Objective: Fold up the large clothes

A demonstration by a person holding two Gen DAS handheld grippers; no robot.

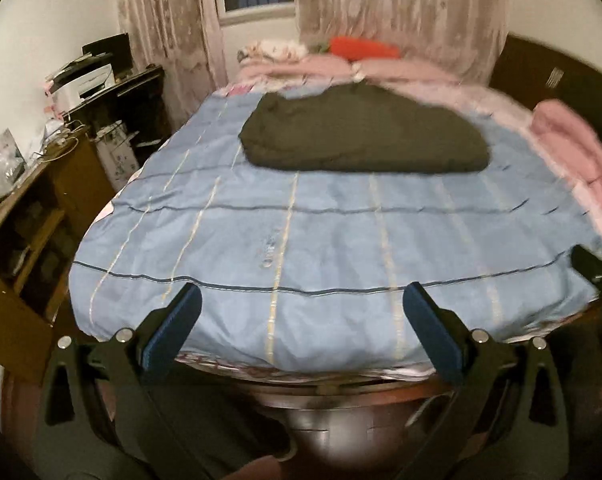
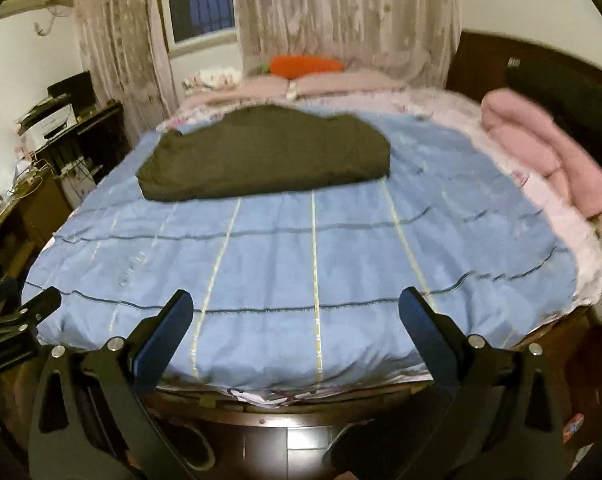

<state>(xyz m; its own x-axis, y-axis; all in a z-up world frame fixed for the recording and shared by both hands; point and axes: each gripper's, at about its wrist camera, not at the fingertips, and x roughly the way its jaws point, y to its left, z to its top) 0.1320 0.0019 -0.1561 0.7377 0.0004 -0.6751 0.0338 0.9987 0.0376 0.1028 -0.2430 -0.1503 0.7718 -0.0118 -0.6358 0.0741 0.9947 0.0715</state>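
Observation:
A dark olive garment (image 1: 361, 136) lies folded into a thick bundle on the far half of the blue striped bedspread (image 1: 321, 240); it also shows in the right wrist view (image 2: 269, 156). My left gripper (image 1: 301, 300) is open and empty, held over the foot of the bed, well short of the garment. My right gripper (image 2: 297, 304) is open and empty too, at the same near edge. The right gripper's fingers (image 1: 593, 268) show at the right edge of the left wrist view; the left gripper's fingers (image 2: 25, 316) show at the left edge of the right wrist view.
A pink blanket (image 2: 549, 160) is bunched on the bed's right side. Pink pillows and an orange cushion (image 2: 305, 65) lie at the head. Cluttered desks and shelves (image 1: 61, 152) stand left of the bed. The dark wooden footboard (image 1: 325, 396) is just below my grippers.

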